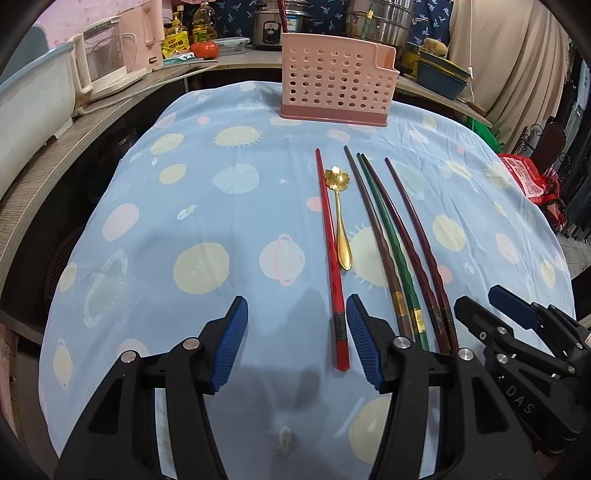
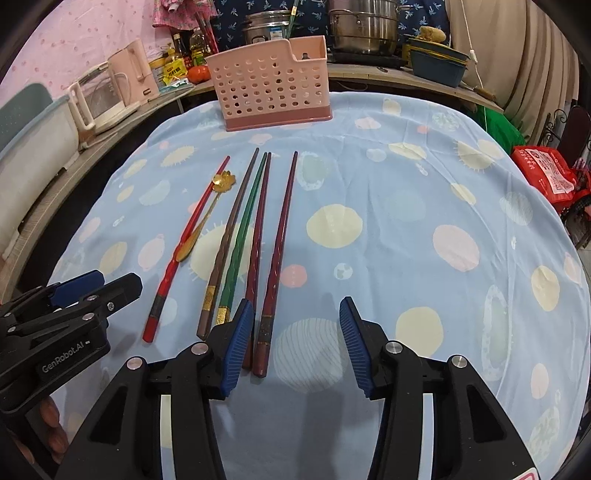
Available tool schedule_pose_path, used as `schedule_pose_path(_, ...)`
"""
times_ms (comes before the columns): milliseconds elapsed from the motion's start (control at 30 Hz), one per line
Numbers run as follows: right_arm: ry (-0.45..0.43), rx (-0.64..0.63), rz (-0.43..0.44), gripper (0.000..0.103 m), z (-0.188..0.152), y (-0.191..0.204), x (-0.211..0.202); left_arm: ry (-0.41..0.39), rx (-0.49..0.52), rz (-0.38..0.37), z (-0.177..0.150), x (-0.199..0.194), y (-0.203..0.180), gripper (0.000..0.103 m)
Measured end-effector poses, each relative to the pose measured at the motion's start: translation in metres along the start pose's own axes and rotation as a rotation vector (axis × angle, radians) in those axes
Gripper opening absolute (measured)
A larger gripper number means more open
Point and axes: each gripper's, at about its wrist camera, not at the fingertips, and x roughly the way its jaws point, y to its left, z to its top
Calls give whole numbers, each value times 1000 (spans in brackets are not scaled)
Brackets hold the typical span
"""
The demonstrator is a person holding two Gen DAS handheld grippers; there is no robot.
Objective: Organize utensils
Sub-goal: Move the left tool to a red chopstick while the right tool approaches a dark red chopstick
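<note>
A pink perforated utensil holder [image 1: 334, 86] [image 2: 272, 92] stands at the far side of the table. In front of it lie a red chopstick [image 1: 330, 254] [image 2: 184, 243], a gold flower spoon [image 1: 339, 218] [image 2: 201, 221], a brown chopstick [image 1: 373, 229] [image 2: 231, 236], a green chopstick [image 1: 391, 247] [image 2: 243, 229] and two maroon chopsticks [image 1: 417, 236] [image 2: 280, 236]. My left gripper [image 1: 297, 343] is open and empty, just left of the red chopstick's near end. My right gripper [image 2: 295, 343] is open and empty, its jaws either side of a maroon chopstick's near end.
The table wears a blue planet-print cloth [image 1: 207, 206] [image 2: 406, 221]. Behind it a counter holds a kettle [image 1: 99, 62], bottles, a tomato [image 1: 203, 48], steel pots [image 2: 364, 26] and a blue basin [image 2: 437, 68]. A red bag [image 2: 546, 175] sits at the right.
</note>
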Motion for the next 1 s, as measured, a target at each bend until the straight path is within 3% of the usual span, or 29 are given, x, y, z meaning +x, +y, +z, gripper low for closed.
schedule_pose_path(233, 23, -17, 1, 32, -8, 4, 9, 9, 9, -13, -7, 3, -4, 53)
schedule_pose_path(300, 30, -33, -9, 24, -10, 5, 11, 16, 13, -16, -9, 4, -5, 53)
schedule_pose_path(600, 18, -53, -17, 20, -14, 5, 10, 42, 12, -30, -16, 11, -7, 52)
schedule_pose_path(900, 16, -55, -13, 18, -15, 5, 9, 48, 18, -44, -18, 15, -9, 34)
schedule_pose_path(1000, 15, -57, -9, 16, -15, 6, 9, 46, 29, -49, -18, 16, -10, 22)
